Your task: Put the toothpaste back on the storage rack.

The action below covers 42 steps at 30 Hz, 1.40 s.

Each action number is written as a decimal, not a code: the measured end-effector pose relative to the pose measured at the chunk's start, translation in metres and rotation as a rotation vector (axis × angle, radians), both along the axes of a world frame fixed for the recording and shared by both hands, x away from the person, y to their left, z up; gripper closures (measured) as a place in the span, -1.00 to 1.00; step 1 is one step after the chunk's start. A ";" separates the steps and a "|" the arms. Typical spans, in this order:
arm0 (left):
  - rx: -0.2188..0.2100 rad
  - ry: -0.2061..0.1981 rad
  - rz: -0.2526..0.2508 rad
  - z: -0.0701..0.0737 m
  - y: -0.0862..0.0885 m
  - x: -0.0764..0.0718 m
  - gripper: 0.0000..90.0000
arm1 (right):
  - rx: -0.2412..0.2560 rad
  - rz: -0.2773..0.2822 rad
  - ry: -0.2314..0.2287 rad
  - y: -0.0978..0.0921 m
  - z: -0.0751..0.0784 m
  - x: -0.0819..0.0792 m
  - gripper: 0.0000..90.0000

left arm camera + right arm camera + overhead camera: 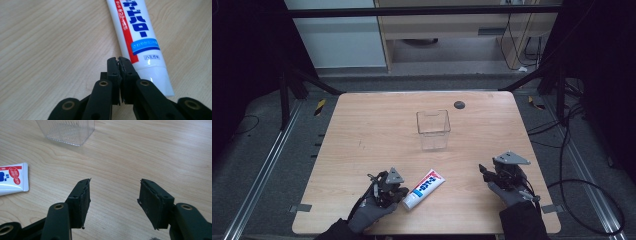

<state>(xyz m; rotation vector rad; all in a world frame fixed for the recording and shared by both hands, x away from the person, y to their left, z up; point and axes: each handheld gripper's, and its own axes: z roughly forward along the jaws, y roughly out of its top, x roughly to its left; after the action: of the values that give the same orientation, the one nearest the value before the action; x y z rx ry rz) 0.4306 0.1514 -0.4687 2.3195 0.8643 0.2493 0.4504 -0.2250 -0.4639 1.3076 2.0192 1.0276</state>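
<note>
The toothpaste tube (pixel 424 188) lies flat on the table (pixel 362 130), near the clear container (pixel 433 129) with bare wood between. The left gripper (pixel 398 192) sits just beside its cap end, jaws pressed together, empty. The right gripper (pixel 486 171), well apart from the tube, has its 2 jaws wide.

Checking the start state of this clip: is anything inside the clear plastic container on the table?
The clear container looks empty: the wooden table shows through its walls in the high view. The toothpaste tube lies outside it, nearer the person. The right gripper view cuts off its upper part.
</note>
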 end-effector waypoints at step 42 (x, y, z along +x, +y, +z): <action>0.031 -0.027 0.020 0.054 -0.047 0.027 -0.43 | 0.012 -0.055 0.017 -0.015 0.002 0.002 -0.10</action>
<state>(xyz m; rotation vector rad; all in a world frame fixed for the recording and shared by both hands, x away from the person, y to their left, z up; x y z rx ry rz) 0.4571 0.1048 -0.4145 2.3314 0.8761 0.3038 0.4526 -0.2398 -0.4619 1.3748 1.9808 1.0085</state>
